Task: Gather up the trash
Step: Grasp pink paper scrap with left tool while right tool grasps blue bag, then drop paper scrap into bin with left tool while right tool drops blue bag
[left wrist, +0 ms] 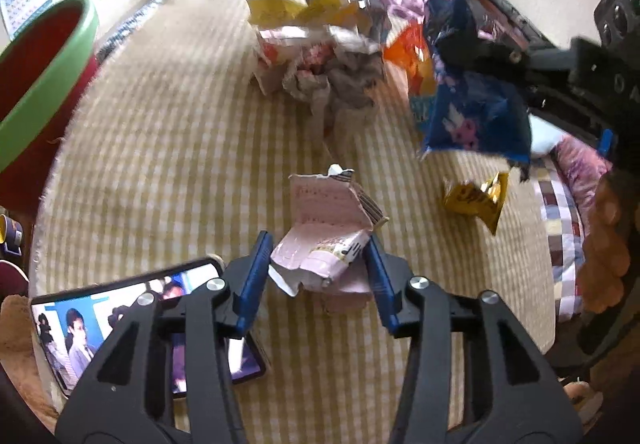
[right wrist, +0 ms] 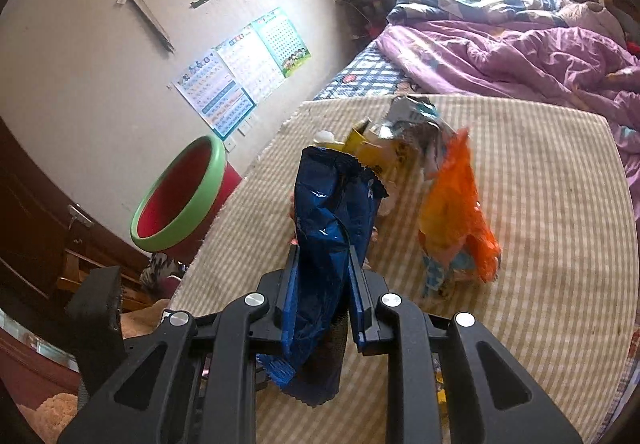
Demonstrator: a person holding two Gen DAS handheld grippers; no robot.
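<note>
Our left gripper (left wrist: 318, 264) has its jaws narrowed around a pink carton (left wrist: 326, 236) near the table's (left wrist: 160, 163) near edge; the pads look to be touching its crumpled sides, though we cannot tell how firmly they press. If the hold is only on a loose flap, we judge the carton could tear or slide out when we lift. The phone (left wrist: 80, 324) lies just beside that gripper at the near left corner, so a careless swing could knock it off. Our right gripper (right wrist: 322, 284) is clamped on a blue bag (right wrist: 332, 219) held clear of the table; the slick foil may slip. The bin (right wrist: 180, 195) stands off the table's left edge, so the bag could brush the trash pile (left wrist: 320, 55) mid-table and scatter the orange wrapper (right wrist: 460, 211).
</note>
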